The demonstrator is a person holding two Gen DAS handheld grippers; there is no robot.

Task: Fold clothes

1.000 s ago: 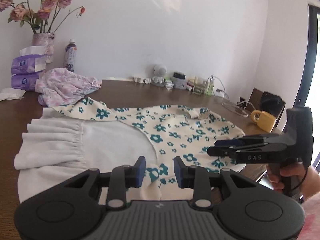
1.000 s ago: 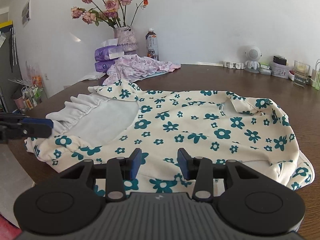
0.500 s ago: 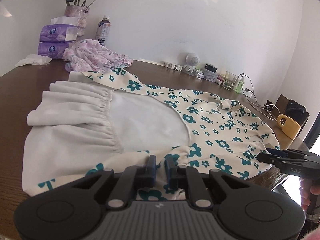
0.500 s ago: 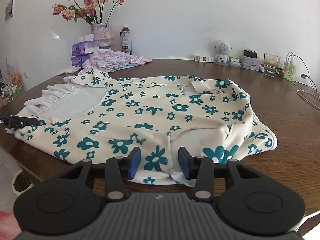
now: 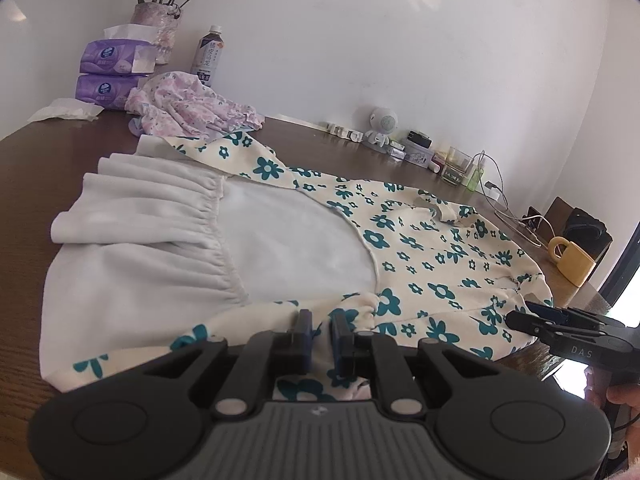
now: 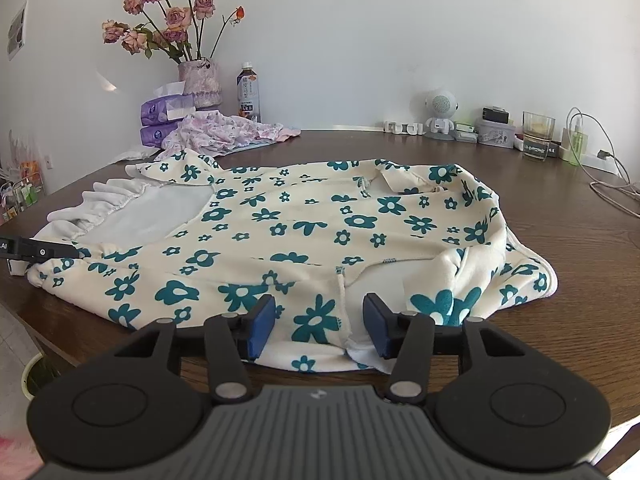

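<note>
Left wrist | left tongs (image 5: 319, 334) pinch floral garment (image 5: 432, 240) | right tongs (image 6: 318, 326) spread | vase (image 6: 200, 82) holds roses (image 6: 168, 28)

Cream floral garment (image 6: 304, 220) with teal flowers is spread out flat on the dark wood desk (image 6: 560, 208). Its gathered white lining (image 5: 160, 240) is flipped up and showing at one end. A crumpled pink floral garment (image 5: 188, 108) sits bunched up just past it.
</note>
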